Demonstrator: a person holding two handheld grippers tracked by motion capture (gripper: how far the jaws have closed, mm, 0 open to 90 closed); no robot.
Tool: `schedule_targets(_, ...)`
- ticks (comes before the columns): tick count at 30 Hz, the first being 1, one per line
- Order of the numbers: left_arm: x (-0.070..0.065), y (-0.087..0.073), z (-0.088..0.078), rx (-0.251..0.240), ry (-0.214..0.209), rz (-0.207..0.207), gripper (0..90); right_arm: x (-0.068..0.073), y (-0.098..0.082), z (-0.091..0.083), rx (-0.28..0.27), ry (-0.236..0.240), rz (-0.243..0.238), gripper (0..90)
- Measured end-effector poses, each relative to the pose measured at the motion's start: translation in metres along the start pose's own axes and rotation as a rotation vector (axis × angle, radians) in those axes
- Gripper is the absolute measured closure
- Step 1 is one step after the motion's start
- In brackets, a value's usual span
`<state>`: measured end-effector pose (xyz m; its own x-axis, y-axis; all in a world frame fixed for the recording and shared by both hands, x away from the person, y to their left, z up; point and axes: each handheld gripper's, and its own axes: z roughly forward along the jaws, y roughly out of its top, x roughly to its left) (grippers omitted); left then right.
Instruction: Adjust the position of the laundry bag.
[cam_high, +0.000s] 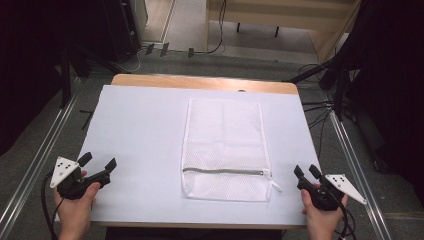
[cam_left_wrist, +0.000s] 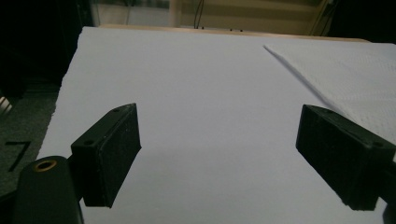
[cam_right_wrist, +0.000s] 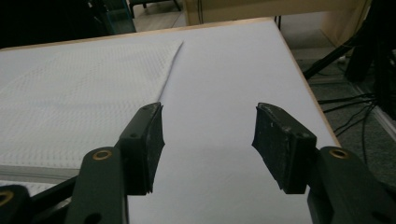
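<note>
Though zipped, flat mesh bag on table.

Each black hand-held gripper carries a grey three-cornered plate with dark dots and a black cable.

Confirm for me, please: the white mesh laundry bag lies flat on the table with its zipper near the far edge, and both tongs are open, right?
Not quite: the grey zipper runs across the end of the white mesh laundry bag nearest the person, as the high view shows. The bag does lie flat, and the left tongs and right tongs are open.
</note>
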<state>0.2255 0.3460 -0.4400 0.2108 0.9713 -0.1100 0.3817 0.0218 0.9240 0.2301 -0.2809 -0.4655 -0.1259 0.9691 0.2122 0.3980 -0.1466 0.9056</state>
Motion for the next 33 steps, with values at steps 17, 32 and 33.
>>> schedule_targets(17, -0.078, 0.012, 0.042, 0.082, -0.007, 0.099, 36.5, 0.024, 0.010, 0.009, -0.017, 0.023, -0.026, 51.5)
schedule_targets(32, -0.145, 0.022, 0.130, 0.261, -0.172, 0.021, 62.0, 0.021, 0.004, 0.004, -0.006, 0.043, -0.039, 50.7)
schedule_targets(33, -0.145, 0.022, 0.130, 0.261, -0.172, 0.021, 62.8, 0.021, 0.004, 0.004, -0.006, 0.043, -0.039, 50.7)
